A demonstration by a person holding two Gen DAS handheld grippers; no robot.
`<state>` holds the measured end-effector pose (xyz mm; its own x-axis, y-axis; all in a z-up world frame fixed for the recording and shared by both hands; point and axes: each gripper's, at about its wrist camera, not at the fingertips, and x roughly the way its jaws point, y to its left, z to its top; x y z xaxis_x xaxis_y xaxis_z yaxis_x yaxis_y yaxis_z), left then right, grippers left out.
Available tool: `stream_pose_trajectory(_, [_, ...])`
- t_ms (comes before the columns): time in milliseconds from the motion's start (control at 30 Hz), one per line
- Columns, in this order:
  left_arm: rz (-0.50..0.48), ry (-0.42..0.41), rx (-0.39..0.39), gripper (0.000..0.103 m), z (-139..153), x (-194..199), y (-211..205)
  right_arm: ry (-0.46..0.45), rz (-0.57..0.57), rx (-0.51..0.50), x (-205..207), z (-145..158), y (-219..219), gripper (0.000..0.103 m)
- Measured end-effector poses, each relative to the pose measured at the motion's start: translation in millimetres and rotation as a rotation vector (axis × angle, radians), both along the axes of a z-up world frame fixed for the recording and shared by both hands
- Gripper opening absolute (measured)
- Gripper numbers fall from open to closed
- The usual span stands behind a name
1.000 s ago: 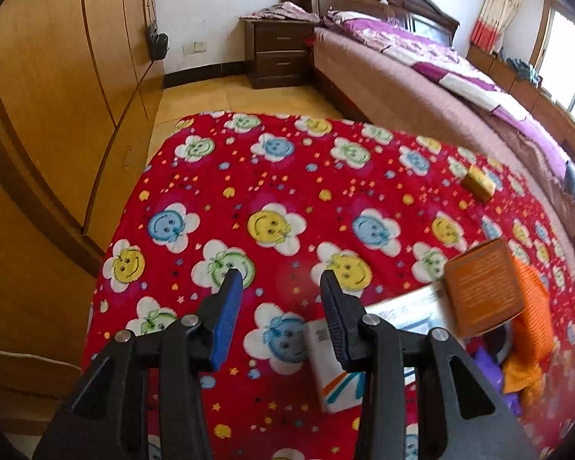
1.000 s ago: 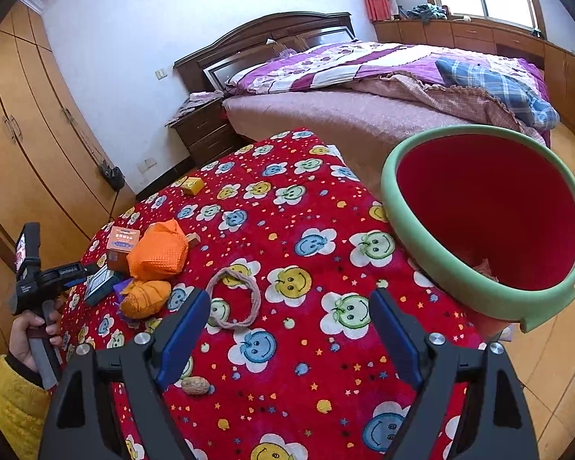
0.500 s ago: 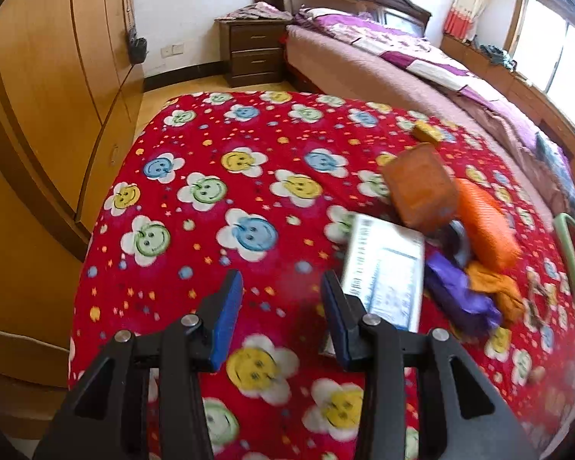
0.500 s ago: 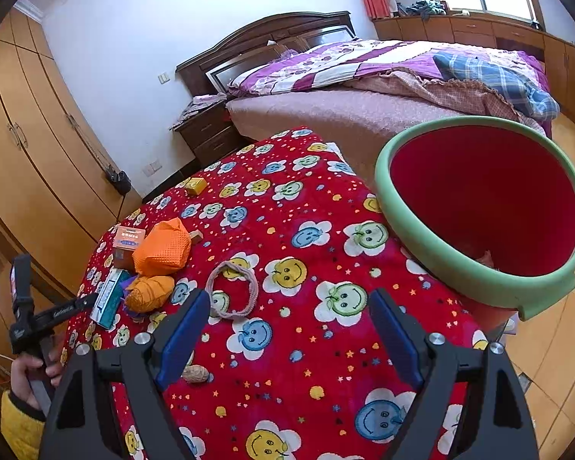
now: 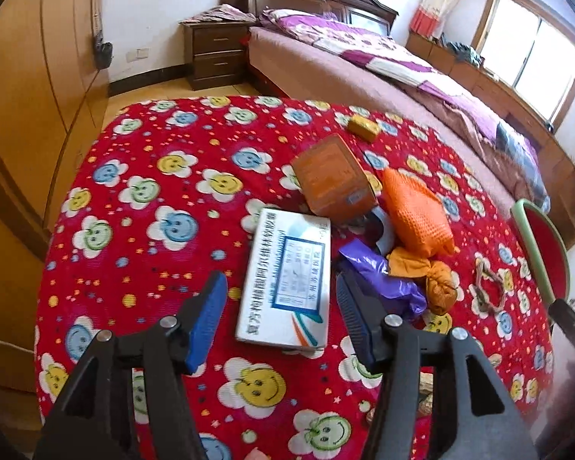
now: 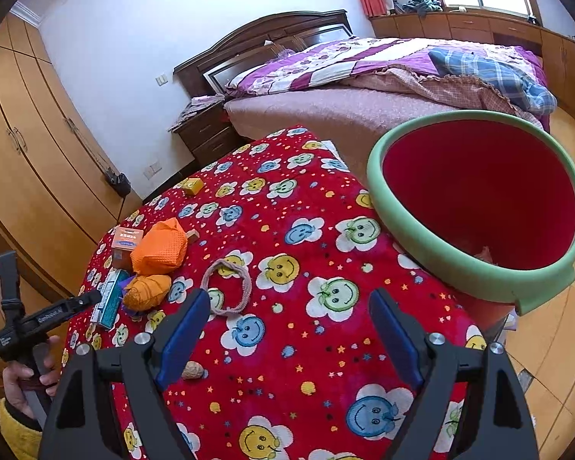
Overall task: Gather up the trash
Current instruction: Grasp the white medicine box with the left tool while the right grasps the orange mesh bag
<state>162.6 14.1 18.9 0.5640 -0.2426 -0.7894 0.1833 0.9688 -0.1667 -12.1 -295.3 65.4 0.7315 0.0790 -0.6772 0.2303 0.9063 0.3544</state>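
A white and blue medicine box lies flat on the red smiley-face cloth. My left gripper is open, its fingers on either side of the box's near end, just above it. Beside the box lie an orange carton, an orange mesh bundle, a purple wrapper, a small orange ball and a rope ring. My right gripper is open and empty above the cloth. A red bin with a green rim stands at the table's right edge.
A small yellow block lies at the far side of the cloth. A nut-like bit lies by my right gripper's left finger. A wooden wardrobe is on the left, a bed and nightstand behind.
My left gripper has swung right and forward, opened wider, and now straddles the medicine box. My right gripper has barely moved.
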Motion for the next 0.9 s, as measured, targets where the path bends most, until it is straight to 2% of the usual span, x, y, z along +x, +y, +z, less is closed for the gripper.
stream_pose_trajectory(167, [0.019, 0.021, 0.034, 0.059, -13, 13, -7, 0.009, -0.002, 0.003, 0, -3, -2, 0.087])
stream_pose_trajectory(300, [0.042, 0.044, 0.029, 0.059, -24, 20, -5, 0.012, 0.005, -0.006, 1, -3, -1, 0.087])
stream_pose_trajectory(367, [0.047, 0.032, 0.038, 0.059, -24, 18, -5, 0.014, 0.01, -0.012, 4, -2, 1, 0.087])
stream_pose_trajectory(467, [0.062, 0.023, 0.072, 0.051, -24, 16, -6, 0.017, 0.031, -0.024, 9, 0, 7, 0.087])
stream_pose_trajectory(667, [0.107, -0.02, 0.05, 0.051, -19, 12, 6, 0.02, 0.11, -0.064, 29, 6, 28, 0.087])
stream_pose_trajectory(900, [0.153, -0.057, 0.024, 0.051, -16, 18, 15, 0.023, 0.196, -0.048, 73, 10, 63, 0.087])
